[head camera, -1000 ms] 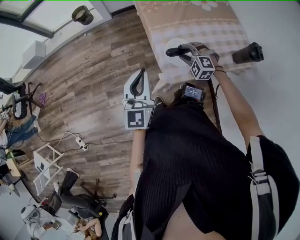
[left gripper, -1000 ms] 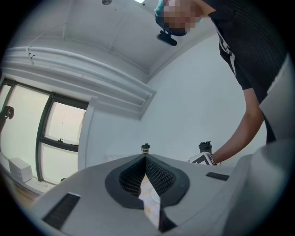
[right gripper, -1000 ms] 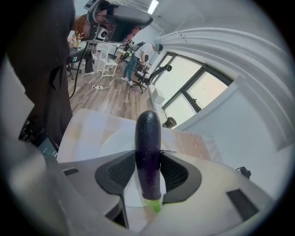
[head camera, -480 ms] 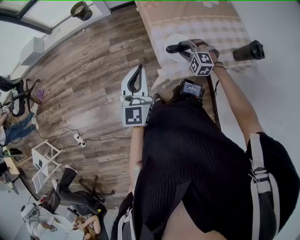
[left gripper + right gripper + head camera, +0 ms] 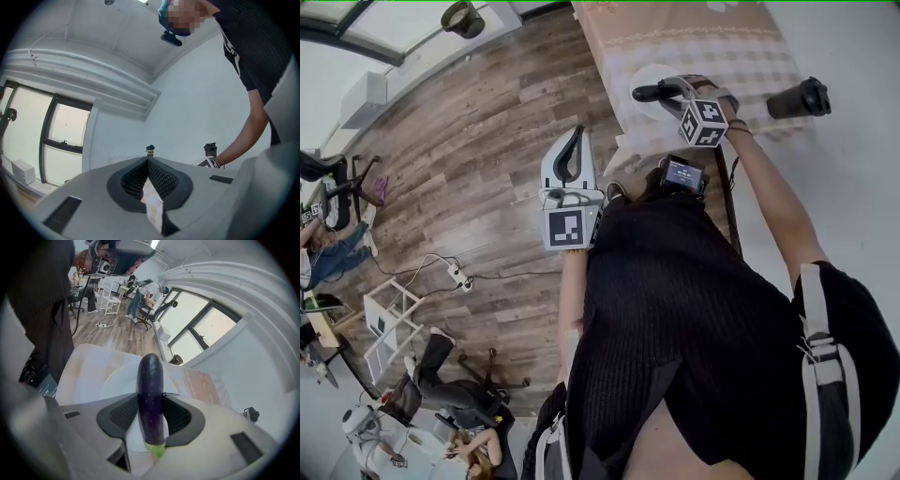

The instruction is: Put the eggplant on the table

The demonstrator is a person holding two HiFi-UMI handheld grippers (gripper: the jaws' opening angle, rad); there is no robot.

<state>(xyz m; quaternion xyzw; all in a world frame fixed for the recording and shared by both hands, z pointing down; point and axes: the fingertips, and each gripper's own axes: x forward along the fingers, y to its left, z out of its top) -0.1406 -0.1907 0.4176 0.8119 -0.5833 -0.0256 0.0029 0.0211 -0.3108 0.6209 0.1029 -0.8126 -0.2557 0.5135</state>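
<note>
A dark purple eggplant [image 5: 150, 380] with a green stem end sits lengthwise between the jaws of my right gripper [image 5: 151, 404], which is shut on it. It hangs over a white plate [image 5: 115, 383] on the table's checked cloth [image 5: 84, 366]. In the head view the right gripper [image 5: 667, 94] holds the eggplant [image 5: 645, 94] above the plate [image 5: 652, 75] near the table's [image 5: 703, 47] front edge. My left gripper [image 5: 575, 141] hovers over the wooden floor left of the table, jaws pressed together. In the left gripper view it [image 5: 148, 163] points up at the wall, holding nothing.
A black bottle [image 5: 797, 98] lies at the table's right edge. Two dark bottles [image 5: 210, 150] show against the white wall. Wooden floor [image 5: 478, 159] spreads to the left, with chairs, cables and people [image 5: 441, 394] at the lower left. A potted plant [image 5: 464, 19] stands by the window.
The left gripper has drifted slightly up and left over the floor. The right gripper with the eggplant stays almost still over the plate.
</note>
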